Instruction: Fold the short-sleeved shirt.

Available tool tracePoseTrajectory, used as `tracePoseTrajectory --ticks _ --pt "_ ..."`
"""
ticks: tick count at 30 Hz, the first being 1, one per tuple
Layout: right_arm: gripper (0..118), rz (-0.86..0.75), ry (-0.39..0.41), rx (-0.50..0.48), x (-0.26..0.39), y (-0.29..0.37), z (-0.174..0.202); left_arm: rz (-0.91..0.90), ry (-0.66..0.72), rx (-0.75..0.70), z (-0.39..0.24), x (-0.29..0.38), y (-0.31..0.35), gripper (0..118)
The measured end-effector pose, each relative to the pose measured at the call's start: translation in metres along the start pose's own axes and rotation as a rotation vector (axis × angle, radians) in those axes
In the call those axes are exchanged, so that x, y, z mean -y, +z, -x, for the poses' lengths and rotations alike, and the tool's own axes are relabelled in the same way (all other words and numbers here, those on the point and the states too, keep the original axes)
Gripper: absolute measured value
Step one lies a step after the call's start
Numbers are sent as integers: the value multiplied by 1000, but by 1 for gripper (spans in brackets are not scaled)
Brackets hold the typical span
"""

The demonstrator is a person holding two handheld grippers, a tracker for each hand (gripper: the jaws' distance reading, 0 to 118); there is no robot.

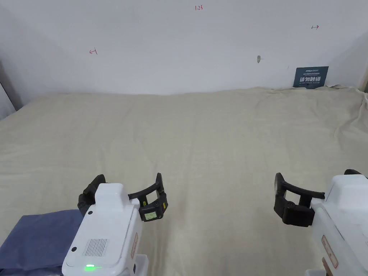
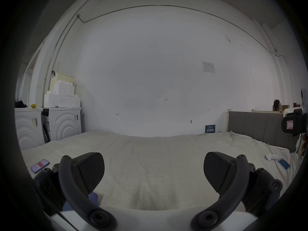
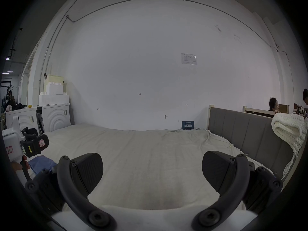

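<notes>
Blue shirt [image 1: 34, 237] seen bunched at near-left bed [image 1: 215, 143] edge, just beside left gripper [image 1: 125, 192], untouched. Both grippers held low over sheet, jaws wide, nothing gripped; right gripper [image 1: 278, 196] well apart, likely readied for spreading.

Left gripper [image 1: 125, 196]: held low at the near left, pointing forward, jaws spread wide, nothing between them. Right gripper [image 1: 312, 196]: held low at the near right, level with the left, jaws likewise wide apart and empty.
</notes>
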State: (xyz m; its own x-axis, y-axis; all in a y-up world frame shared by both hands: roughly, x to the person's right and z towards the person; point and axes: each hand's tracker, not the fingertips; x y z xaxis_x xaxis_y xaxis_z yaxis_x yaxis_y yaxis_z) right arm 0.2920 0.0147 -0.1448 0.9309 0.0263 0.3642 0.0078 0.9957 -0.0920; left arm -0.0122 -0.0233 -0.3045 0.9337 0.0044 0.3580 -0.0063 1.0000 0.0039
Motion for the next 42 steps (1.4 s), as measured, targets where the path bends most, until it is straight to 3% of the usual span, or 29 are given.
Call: tracePoseTrajectory --ticks 42 --pt "118 1 11 -1 4 -3 0 15 -12 1 1 3 -1 118"
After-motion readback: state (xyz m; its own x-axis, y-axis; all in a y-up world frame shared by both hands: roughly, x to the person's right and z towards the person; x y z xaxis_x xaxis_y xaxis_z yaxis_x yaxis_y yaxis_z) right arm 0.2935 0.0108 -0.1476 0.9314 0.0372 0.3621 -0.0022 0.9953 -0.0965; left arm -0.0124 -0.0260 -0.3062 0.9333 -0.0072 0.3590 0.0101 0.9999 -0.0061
